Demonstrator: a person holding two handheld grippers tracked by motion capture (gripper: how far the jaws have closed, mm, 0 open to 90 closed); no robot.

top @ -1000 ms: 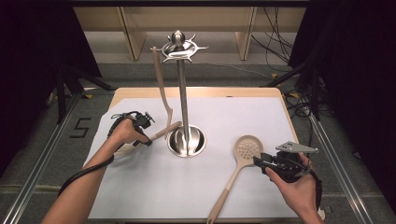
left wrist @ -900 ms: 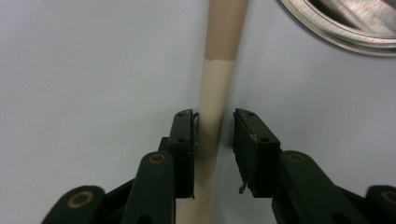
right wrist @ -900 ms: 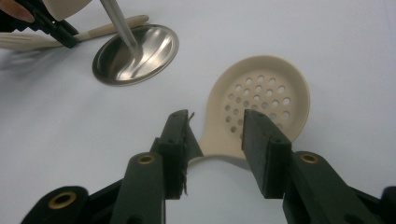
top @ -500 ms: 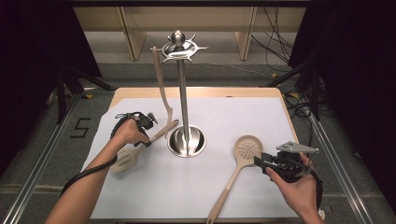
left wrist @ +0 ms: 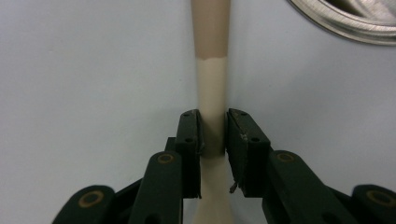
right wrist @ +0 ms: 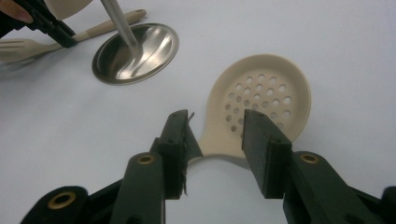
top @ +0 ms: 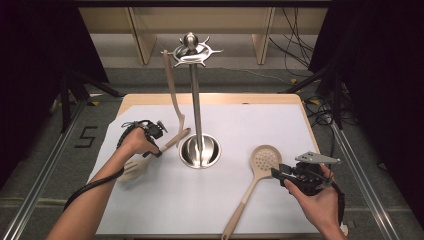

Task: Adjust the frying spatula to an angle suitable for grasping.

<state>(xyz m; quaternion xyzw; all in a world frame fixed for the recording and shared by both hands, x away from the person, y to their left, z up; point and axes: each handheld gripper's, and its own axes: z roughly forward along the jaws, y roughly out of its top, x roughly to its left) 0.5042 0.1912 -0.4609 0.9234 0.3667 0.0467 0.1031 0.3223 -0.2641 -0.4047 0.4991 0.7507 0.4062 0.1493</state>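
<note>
A beige slotted turner [top: 131, 169] lies on the white sheet, left of the steel utensil stand [top: 199, 150]. My left gripper [top: 161, 149] is on its handle [left wrist: 212, 84]. The pads touch both sides of the handle, and the jaws have just been opening a little around it. A beige slotted spoon [top: 264, 159] lies to the right of the stand, its handle pointing toward the front edge. My right gripper [top: 276, 173] stands open at the spoon's neck [right wrist: 219, 156], one jaw on each side with gaps. A second beige utensil [top: 172, 95] hangs from a hook of the stand.
The stand's thin pole [top: 195, 100] rises from a round dished base [right wrist: 135, 53] and ends in a crown of hooks [top: 191, 50]. The white sheet [top: 200, 200] covers a wooden table. Metal rails run along both sides, and cables lie at the back right.
A little more of the turner's head shows below the left hand than a second ago. Both hands have kept their places.
</note>
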